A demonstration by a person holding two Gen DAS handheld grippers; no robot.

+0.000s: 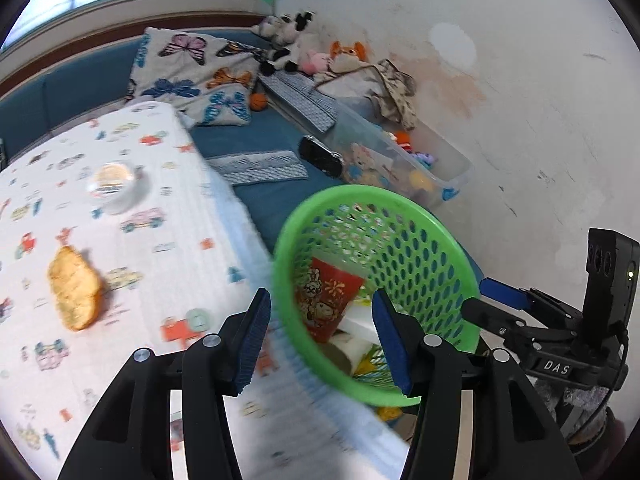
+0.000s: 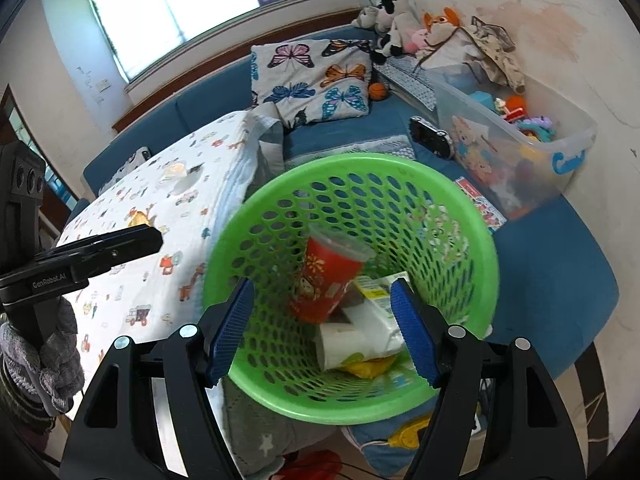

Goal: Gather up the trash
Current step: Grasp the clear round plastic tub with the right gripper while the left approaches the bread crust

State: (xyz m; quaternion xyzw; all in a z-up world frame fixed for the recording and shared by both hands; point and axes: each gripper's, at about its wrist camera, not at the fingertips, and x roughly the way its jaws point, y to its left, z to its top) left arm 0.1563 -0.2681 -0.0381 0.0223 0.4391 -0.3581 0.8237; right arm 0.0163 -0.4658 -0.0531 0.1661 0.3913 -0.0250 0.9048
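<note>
A green plastic basket (image 2: 352,208) with lots of holes sits tipped toward the cameras, right beside the edge of a table with a white cloth (image 1: 132,208) printed with little cars. Behind it is a blue couch.

Inside the basket lies a red paper cup (image 2: 324,280) with a cartoon on it, leaning on its side. Next to the cup are a white tissue pack (image 2: 360,332) and something yellow (image 2: 366,368) under it.

The left gripper (image 1: 320,336) hangs over the near rim of the basket. Its blue pads stand about halfway apart and nothing is between them but the rim and the air, so it holds nothing. One finger is over the cloth and the other is over the basket's inside.

The right gripper (image 2: 324,328) reaches into the basket from the near side. Its jaws stand about halfway apart too. The cup and the tissue pack show between the blue pads, but the pads do not press on them. Whether the pads touch the basket wall cannot be told.

Still on the cloth are a piece of bread (image 1: 74,292) near the left gripper and a small clear cup with a lid (image 1: 114,188) farther back. Both look blurry.

A see-through box of toys (image 2: 520,148) sits on the couch by the wall, with a butterfly pillow (image 2: 312,80) and some stuffed animals (image 2: 400,20) behind.
</note>
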